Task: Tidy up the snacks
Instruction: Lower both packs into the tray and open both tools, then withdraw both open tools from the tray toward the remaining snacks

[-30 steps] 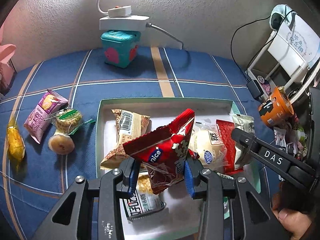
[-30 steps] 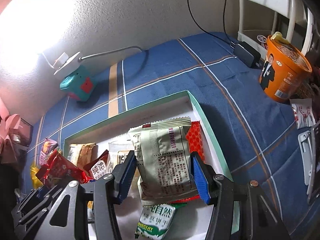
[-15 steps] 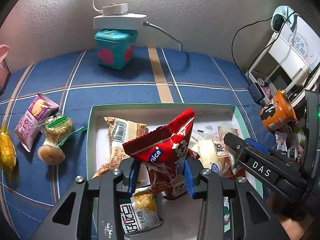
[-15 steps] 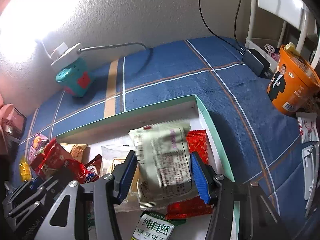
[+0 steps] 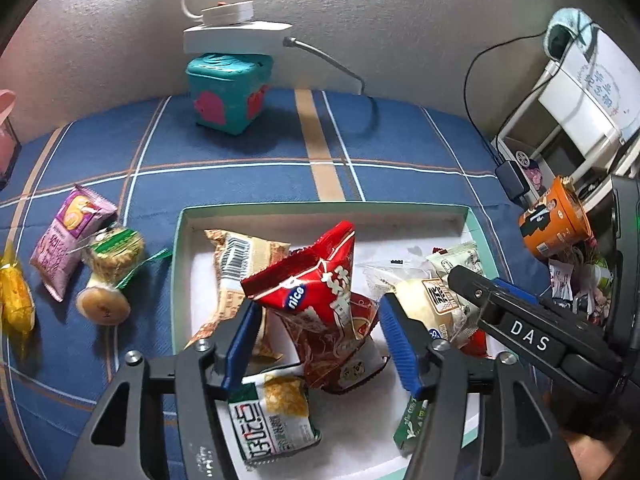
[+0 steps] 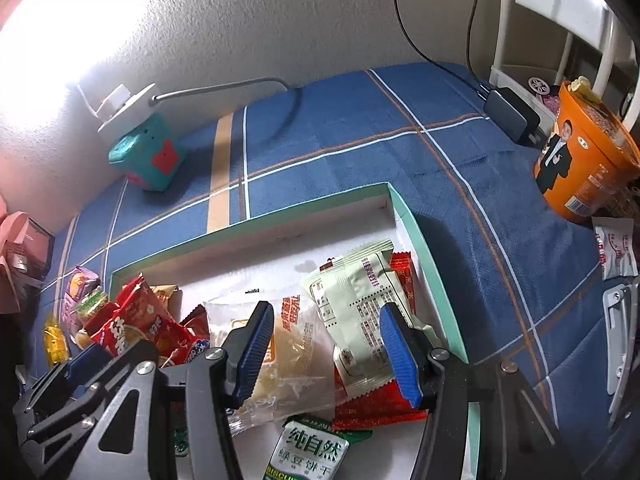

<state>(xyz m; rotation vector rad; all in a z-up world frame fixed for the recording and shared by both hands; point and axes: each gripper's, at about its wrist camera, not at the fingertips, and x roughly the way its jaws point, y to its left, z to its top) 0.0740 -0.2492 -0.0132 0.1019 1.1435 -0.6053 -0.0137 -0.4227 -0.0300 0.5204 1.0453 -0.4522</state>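
Over the green box point(image 5: 476, 220), the left gripper point(image 5: 316, 336) has just been opening: a second ago its fingers pinched the red snack packet point(image 5: 316, 280), now they stand apart beside it, and it rests on the other snacks inside. The right gripper point(image 6: 328, 348) has been opening too, its fingers apart, freeing the pale green packet point(image 6: 356, 300). Both look delivered; several snacks outside the box remain.

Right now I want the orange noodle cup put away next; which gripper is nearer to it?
Right. The right gripper hangs over the box's end nearest the orange noodle cup; the left gripper is over the box's middle, farther away.
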